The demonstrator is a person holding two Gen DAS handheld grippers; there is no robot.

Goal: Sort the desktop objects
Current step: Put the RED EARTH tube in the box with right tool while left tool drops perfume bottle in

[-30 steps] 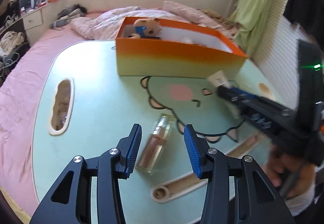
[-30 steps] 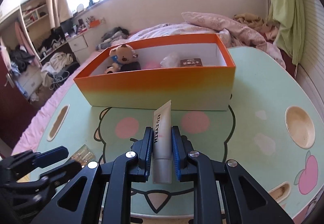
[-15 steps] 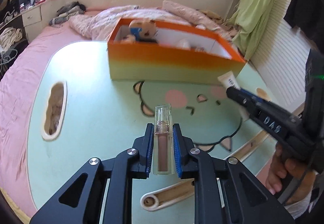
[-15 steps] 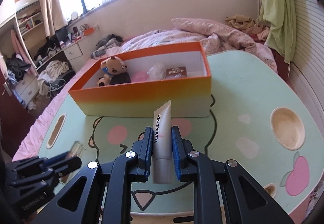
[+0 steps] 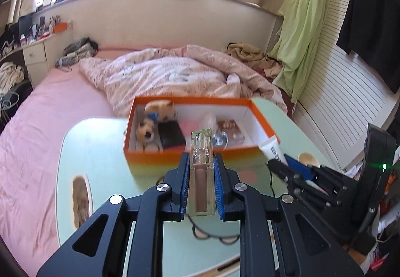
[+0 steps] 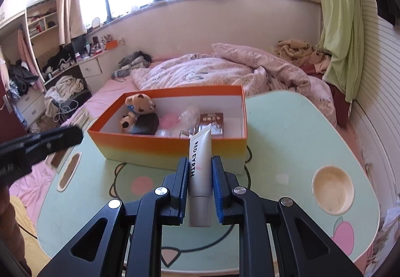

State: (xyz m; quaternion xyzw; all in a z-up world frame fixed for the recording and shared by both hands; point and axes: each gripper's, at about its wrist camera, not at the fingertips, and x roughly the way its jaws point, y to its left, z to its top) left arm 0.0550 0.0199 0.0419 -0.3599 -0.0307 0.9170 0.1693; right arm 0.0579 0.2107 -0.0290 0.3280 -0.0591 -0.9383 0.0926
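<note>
Left wrist view: the left gripper is clamped on a clear lip gloss tube, its blue pads pressing both sides, the tube pointing forward and lifted clear of the mint-green desk. Beyond it on the desk sits the orange box, holding a plush bear, a dark case and a small brown packet. At the right, the right gripper carries a white cream tube near the box's front corner.

Right wrist view: the right gripper is clamped on the white cream tube, printed "RED EARTH", its crimped end overlapping the front wall of the orange box. The left gripper's black fingers show at the left edge, blurred. A round recess lies in the desk at the right.
</note>
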